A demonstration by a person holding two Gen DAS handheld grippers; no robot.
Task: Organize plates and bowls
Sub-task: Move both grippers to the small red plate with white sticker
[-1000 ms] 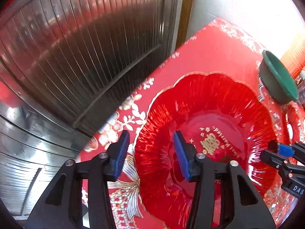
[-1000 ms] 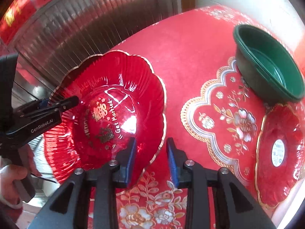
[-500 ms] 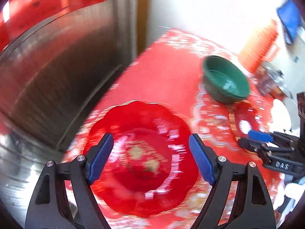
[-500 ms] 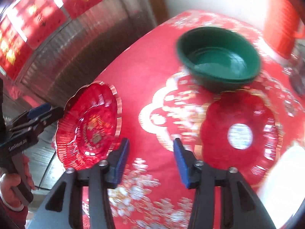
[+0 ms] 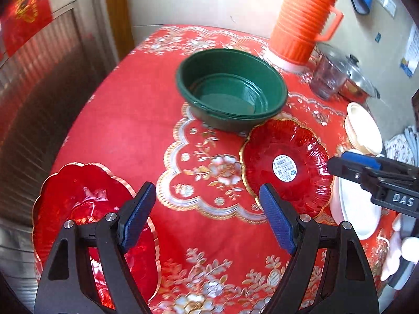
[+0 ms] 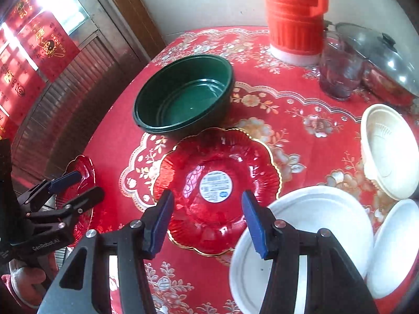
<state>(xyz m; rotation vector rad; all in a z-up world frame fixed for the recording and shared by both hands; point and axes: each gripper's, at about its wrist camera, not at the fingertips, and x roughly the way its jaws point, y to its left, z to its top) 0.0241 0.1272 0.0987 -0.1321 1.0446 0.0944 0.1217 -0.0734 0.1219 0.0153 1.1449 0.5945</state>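
Right wrist: ribbed, scalloped red plate (image 6: 217, 191).

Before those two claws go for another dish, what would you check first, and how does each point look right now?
1. Left claw empty: ok, jaws apart, having just opened, nothing between them.
2. Right claw empty: ok, jaws also just opened, nothing gripped.
3. Red plate by the table edge set down: ok, lying on the cloth, free of both claws.
4. Red plate with the sticker reachable: ok, right in front of the right claw, nothing on top.
5. Its rim clear of neighbours: cannot tell, it sits very close to the green bowl and white plate.
6. Plate by the edge fully supported: cannot tell.
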